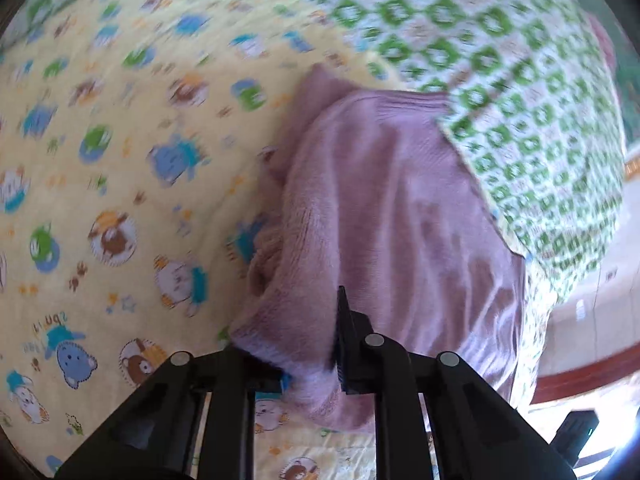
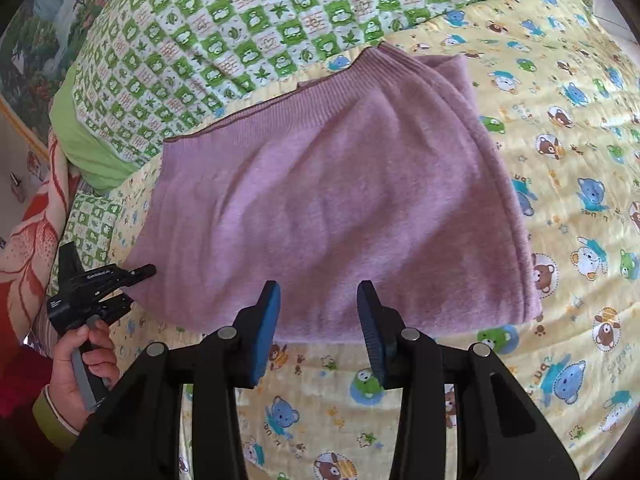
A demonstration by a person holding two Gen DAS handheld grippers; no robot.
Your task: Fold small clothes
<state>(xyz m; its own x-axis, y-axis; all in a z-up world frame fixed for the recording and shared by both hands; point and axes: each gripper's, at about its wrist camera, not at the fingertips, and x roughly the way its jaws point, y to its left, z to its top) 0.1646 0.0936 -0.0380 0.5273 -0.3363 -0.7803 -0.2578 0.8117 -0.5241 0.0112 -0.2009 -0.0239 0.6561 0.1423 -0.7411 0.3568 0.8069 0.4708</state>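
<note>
My left claw (image 1: 316,364) pinches the near corner of the soft, light mauve knit (image 2: 340,196) lying on the bed (image 2: 560,320); my right claw (image 2: 318,320) hovers spread over its near edge, the best grip.

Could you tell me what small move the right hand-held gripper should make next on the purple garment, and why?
Probably ease the right hand-held gripper forward and close it on the near edge of the purple garment. Its jaws stand open just over that edge, gripping nothing, while the left hand-held gripper is at the garment's left corner, apparently gripping it.
</note>
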